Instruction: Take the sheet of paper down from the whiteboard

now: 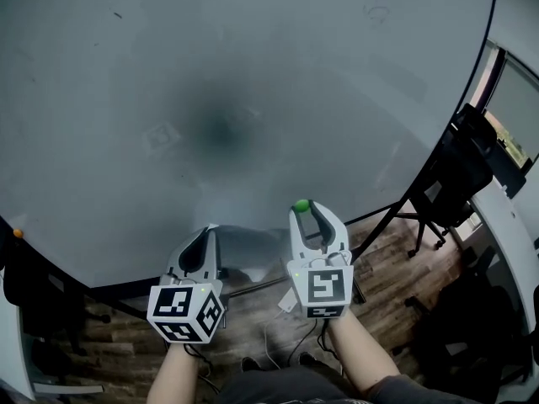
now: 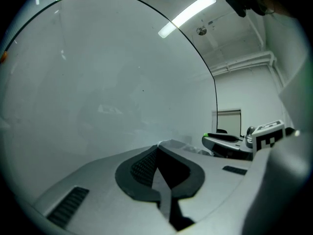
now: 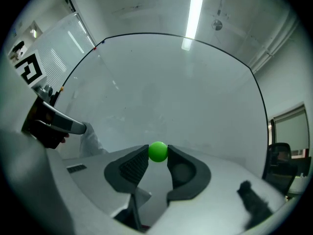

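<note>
The whiteboard [image 1: 253, 99] fills the head view, bare apart from faint smudges. Low in front of it my left gripper [image 1: 210, 231] is shut on a pale, crumpled sheet of paper [image 1: 246, 251] that trails off to the right of its tips. The left gripper view has the jaws [image 2: 157, 146] closed, with the paper's edge [image 2: 182, 144] just beyond them. My right gripper [image 1: 301, 209] is shut on a small green ball [image 1: 301, 205], which sits between the pads in the right gripper view [image 3: 158, 151]. That view also shows the paper [image 3: 91, 140] at the left gripper's tip [image 3: 82, 128].
A black office chair [image 1: 456, 171] stands at the right beside the board's black stand legs [image 1: 383, 221]. Below is a wooden floor [image 1: 396, 284] with a white cable [image 1: 271, 335]. A small orange magnet [image 1: 18, 233] sits at the board's left edge. A ceiling light [image 3: 193, 16] glows overhead.
</note>
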`<state>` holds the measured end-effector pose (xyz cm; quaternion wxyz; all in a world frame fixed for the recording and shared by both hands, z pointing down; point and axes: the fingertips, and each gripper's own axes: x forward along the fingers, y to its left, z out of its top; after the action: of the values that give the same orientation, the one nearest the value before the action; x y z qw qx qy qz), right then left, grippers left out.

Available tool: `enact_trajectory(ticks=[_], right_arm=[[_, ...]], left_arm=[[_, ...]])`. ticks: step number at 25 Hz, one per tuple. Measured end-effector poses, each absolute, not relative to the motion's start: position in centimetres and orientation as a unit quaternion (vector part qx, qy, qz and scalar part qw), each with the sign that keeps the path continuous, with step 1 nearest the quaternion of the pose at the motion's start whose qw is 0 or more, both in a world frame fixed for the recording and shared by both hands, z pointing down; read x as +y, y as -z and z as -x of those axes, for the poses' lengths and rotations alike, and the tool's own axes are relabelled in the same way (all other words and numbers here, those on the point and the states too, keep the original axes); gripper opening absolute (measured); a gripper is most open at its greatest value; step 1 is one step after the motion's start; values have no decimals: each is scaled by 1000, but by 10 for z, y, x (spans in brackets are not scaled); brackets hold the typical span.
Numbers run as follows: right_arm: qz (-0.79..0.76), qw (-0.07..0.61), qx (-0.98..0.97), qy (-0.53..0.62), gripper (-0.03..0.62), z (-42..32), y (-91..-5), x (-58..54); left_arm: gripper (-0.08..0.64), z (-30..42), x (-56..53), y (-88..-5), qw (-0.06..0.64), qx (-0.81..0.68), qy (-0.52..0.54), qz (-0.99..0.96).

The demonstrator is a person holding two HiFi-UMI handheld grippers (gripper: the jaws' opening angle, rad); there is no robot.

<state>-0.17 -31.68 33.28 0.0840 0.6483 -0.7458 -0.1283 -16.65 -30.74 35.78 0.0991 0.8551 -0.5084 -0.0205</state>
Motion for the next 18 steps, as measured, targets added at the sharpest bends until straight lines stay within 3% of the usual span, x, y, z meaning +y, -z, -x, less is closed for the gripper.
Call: enact_trajectory(ticks=[18], right_arm=[[-601,62,-788,118,124,-71,-339,-239]], left_arm=[[11,118,-217,-377,89,-579,-13,-810]])
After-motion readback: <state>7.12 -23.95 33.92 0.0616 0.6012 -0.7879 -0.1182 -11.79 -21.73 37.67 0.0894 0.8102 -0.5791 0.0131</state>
